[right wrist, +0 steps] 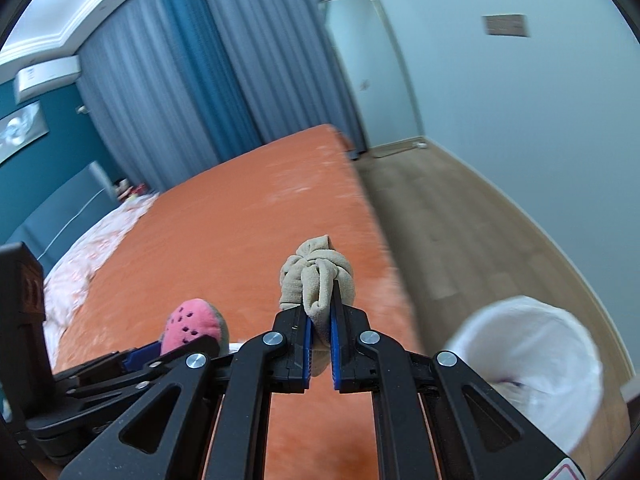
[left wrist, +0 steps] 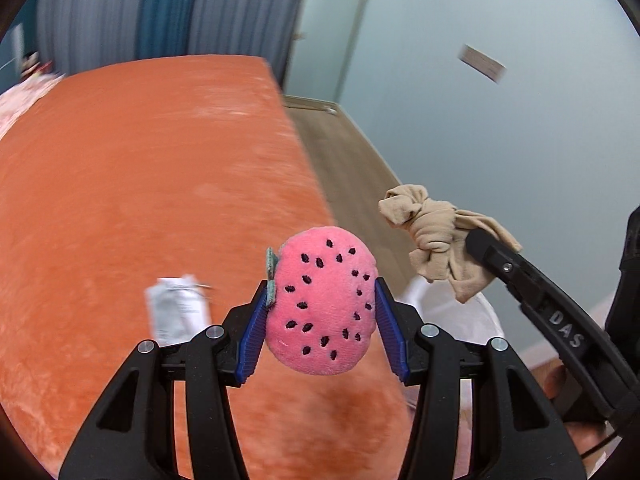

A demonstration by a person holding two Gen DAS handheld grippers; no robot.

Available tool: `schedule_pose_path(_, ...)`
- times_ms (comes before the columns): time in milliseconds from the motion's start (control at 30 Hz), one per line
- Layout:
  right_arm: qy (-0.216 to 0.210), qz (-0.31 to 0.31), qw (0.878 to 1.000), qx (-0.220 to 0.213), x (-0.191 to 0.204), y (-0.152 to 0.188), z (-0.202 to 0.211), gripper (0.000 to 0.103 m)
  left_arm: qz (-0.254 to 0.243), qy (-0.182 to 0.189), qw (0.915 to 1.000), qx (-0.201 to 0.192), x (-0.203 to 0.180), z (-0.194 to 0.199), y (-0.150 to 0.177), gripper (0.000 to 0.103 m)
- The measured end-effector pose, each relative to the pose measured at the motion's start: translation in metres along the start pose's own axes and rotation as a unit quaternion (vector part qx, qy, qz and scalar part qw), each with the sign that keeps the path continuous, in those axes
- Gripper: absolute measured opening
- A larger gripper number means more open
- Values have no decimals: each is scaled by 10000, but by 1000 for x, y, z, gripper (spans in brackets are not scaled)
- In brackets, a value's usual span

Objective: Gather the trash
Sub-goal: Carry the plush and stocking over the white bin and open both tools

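The white-lined round bin (right wrist: 532, 364) sits low to the right of the right tool (right wrist: 320, 344), which is clamped on a crumpled beige cloth (right wrist: 316, 276) and is nearer; the left tool (left wrist: 322, 320) grips a pink seeded plush toy (left wrist: 324, 300).

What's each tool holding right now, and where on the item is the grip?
Left tool clamps the pink watermelon-slice plush toy across its two sides, near the middle. Right tool pinches the crumpled beige fabric bundle at its lower end.
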State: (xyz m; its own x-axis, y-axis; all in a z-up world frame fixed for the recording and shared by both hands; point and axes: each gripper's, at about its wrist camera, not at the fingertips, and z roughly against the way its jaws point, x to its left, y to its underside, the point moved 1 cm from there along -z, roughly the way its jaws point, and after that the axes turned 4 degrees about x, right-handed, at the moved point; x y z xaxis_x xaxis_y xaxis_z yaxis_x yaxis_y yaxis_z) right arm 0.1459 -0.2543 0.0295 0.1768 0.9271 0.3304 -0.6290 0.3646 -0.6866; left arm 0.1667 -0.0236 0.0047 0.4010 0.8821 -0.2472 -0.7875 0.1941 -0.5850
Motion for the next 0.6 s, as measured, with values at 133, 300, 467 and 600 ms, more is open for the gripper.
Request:
schedule_pose_path(133, 312, -372, 9988, -71, -55, 11, 22, 7, -446, 292, 9983, 214, -56, -21, 10, 48)
schedule_pose_path(300, 627, -849, 9944, -76, -112, 29, 38, 7, -823, 596, 9938, 458, -104, -44, 24, 49)
schedule_pose_path(467, 824, -1139, 9901, -29, -148, 47, 43, 7, -1168, 757, 9883, 616, -145, -65, 33, 49)
schedule_pose_path(600, 921, -1220, 9882, -21, -154, 55, 44, 7, -1327, 867, 9849, 693, -170, -76, 34, 49)
